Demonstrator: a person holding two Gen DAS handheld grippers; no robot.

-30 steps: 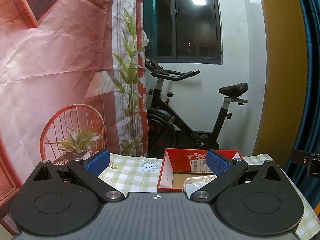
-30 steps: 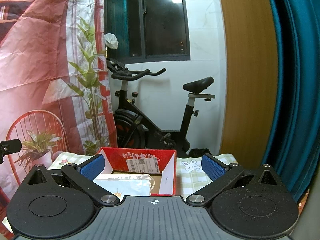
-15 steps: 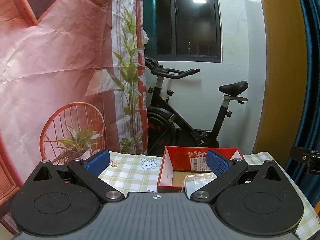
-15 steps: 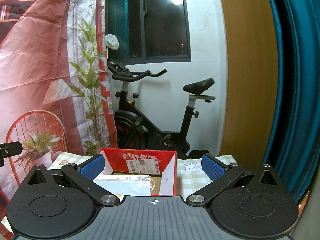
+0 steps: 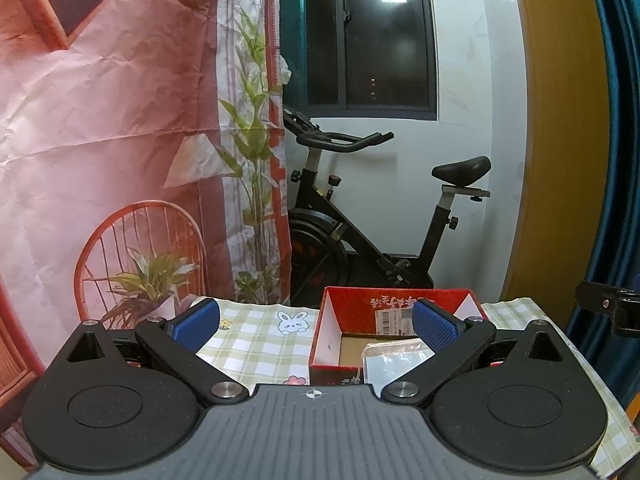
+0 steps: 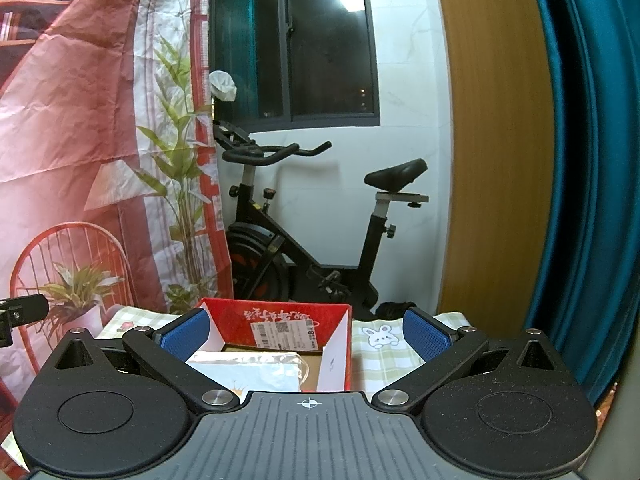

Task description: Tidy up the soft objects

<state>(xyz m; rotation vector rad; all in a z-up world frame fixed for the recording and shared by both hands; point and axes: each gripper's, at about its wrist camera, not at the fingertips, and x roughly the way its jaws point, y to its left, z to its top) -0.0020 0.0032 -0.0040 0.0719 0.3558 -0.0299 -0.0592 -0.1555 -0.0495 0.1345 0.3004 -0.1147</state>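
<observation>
Both tongs spread wide, empty; clear pouch [image 6: 256, 372] in the red box [image 6: 336, 356] lies crosswise, nearer right tongs [image 6: 306, 334] than left tongs [image 5: 316, 322].

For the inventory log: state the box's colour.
Red box with white inner side walls, clearest in the right wrist view.

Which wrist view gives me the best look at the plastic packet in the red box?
Right wrist: the packet lies broad and near, between the open fingers. In the left wrist view the packet looks smaller, partly behind a finger.
</observation>
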